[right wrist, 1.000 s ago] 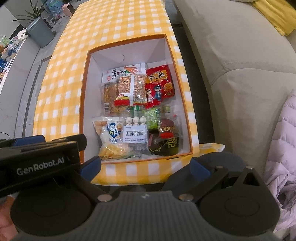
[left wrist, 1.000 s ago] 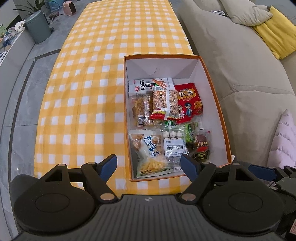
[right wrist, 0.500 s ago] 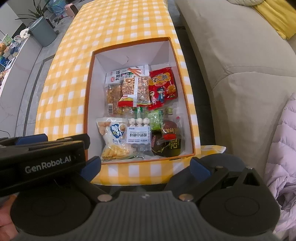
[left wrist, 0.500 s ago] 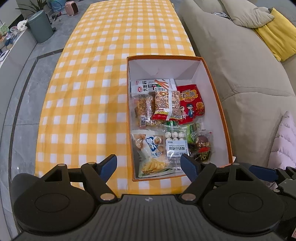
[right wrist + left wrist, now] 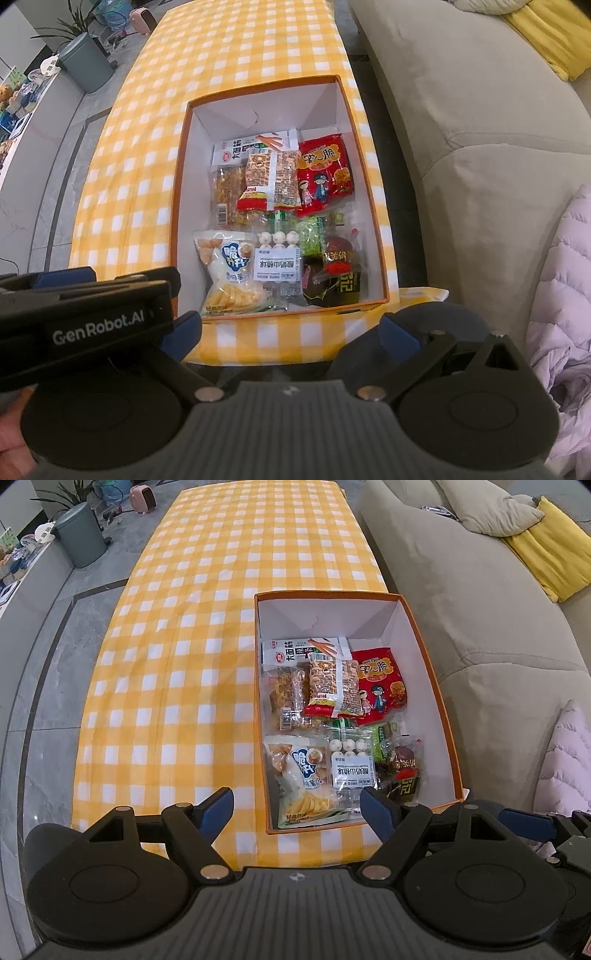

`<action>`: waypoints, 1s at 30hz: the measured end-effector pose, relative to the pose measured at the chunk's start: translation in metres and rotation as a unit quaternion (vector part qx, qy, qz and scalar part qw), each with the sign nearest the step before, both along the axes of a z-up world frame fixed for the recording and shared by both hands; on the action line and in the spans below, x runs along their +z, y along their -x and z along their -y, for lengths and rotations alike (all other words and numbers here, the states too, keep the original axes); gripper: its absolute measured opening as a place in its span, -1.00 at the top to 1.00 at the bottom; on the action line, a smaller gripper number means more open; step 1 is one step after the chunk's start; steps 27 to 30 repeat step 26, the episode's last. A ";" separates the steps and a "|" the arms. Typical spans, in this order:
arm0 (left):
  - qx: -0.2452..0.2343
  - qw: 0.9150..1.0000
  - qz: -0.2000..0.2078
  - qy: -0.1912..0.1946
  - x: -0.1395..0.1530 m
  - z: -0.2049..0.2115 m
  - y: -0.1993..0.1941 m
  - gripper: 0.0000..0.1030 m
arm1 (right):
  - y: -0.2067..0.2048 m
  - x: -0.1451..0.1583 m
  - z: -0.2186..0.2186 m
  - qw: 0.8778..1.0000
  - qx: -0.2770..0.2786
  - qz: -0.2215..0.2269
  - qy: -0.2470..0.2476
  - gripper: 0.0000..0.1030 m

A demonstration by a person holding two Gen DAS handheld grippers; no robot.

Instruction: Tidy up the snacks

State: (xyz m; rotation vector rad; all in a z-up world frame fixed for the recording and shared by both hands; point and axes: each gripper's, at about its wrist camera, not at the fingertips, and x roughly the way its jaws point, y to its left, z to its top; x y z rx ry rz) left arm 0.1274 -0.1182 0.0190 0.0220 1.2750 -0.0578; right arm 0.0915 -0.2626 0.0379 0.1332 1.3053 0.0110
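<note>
- The checked surface (image 5: 177, 686) carried nothing but the orange-rimmed box (image 5: 430, 686), which sat lower in both views than a second earlier; we had drawn back slightly.
- Every snack lay inside the box, from the red packet (image 5: 380, 681) to the white crisp bag (image 5: 229, 269); we judged the sorting all but finished.
- Our left gripper (image 5: 297, 808) and right gripper (image 5: 291, 328) hovered near its front edge, jaws apart, empty, as before.

The green packet (image 5: 312, 236) lies mostly buried under other packs. The tabletop's (image 5: 192, 635) far end is cut off at the frame's top. The left tool (image 5: 92, 295) blocks the lower left.
</note>
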 end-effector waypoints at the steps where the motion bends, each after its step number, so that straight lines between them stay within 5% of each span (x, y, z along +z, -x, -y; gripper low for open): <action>1: 0.000 1.000 0.001 0.000 0.001 0.000 0.001 -0.77 | 0.001 0.001 -0.001 1.000 0.001 0.001 0.000 -0.93; 30: -0.005 1.000 0.016 -0.001 0.011 0.007 0.026 -0.77 | 0.029 0.014 -0.006 1.000 0.008 0.023 0.004 -0.93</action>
